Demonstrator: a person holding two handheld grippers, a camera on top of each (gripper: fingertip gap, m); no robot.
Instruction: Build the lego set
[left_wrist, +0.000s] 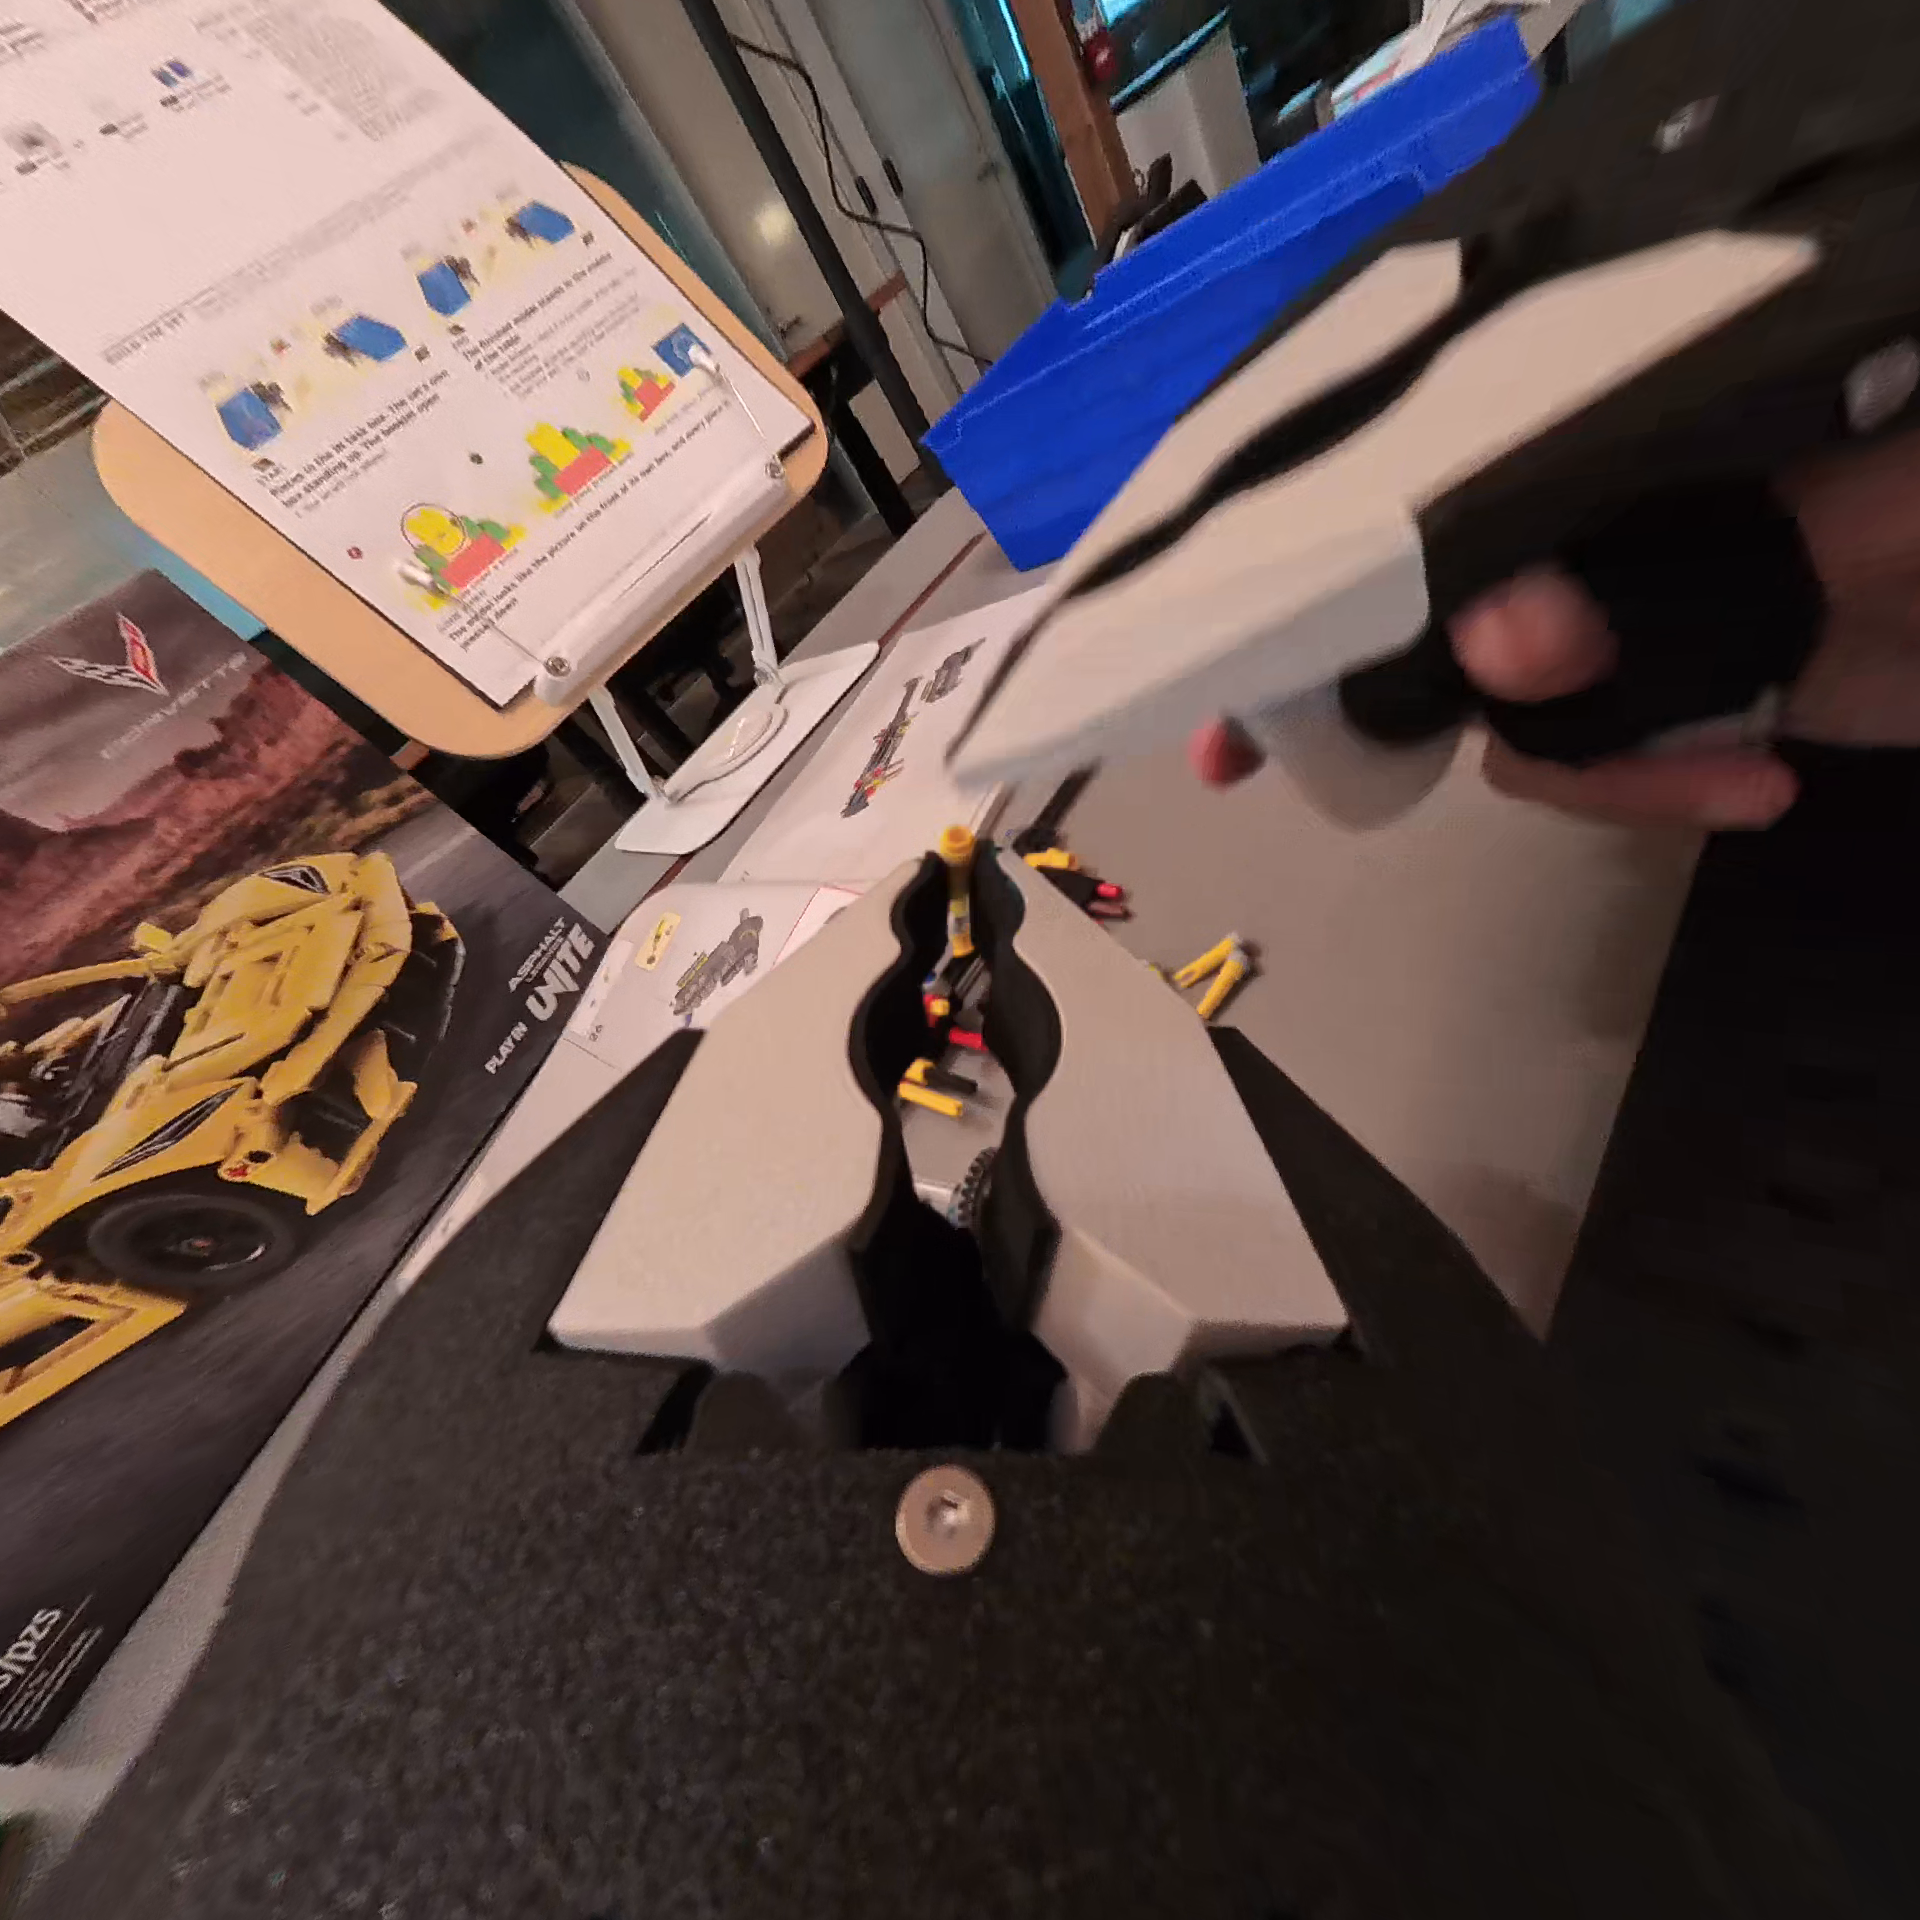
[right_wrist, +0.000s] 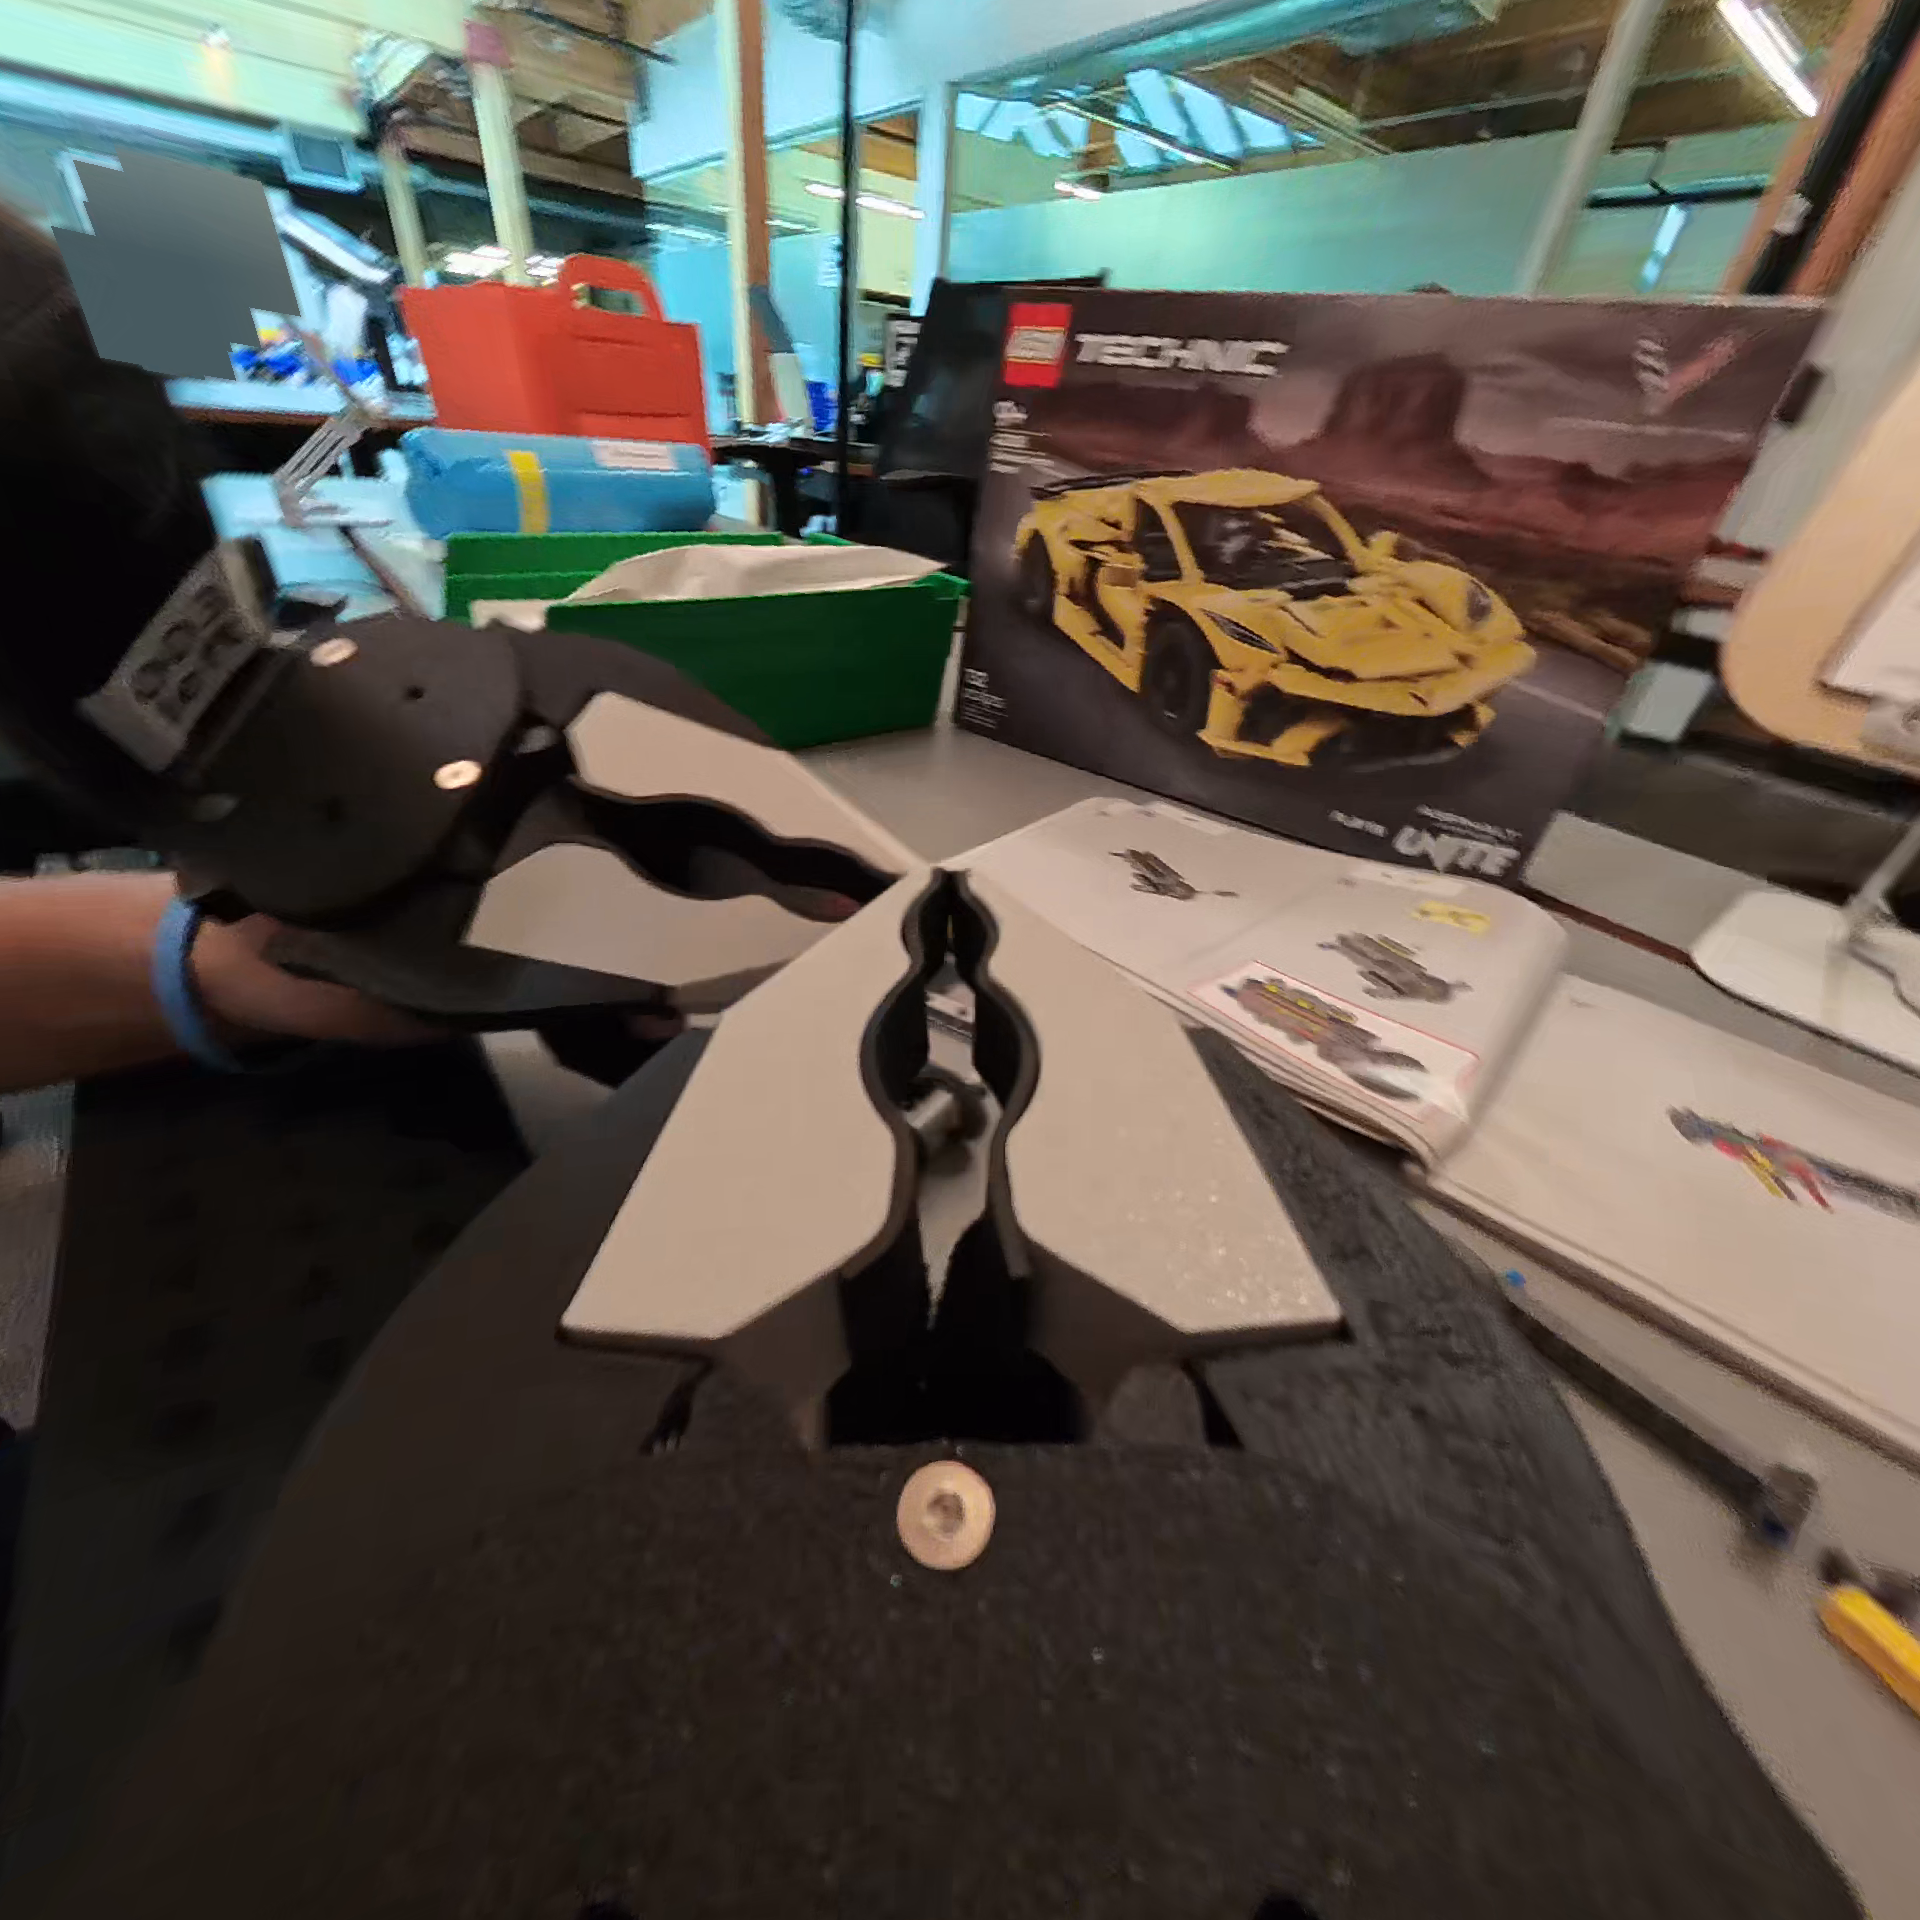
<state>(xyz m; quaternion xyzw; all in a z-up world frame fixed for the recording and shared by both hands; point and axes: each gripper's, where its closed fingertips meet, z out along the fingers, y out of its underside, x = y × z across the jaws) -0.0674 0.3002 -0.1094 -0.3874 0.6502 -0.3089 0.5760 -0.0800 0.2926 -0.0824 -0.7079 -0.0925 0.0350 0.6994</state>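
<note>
Beyond L gripper (left_wrist: 958, 883) clamped on yellow pin (left_wrist: 957, 894): loose pieces (left_wrist: 1210, 971), manual (right_wrist: 1299, 966); R gripper (right_wrist: 951, 899) together

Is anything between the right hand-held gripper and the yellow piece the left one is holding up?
Nothing visible. The left hand-held gripper is shut on the yellow pin, whose tip pokes out past the fingertips. The right hand-held gripper hangs just above and to the right, with only open air between.

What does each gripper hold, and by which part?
The left gripper pinches a thin yellow plastic Lego axle pin around its middle, its end poking past the tips. The right gripper is shut; whether it holds anything cannot be told.
</note>
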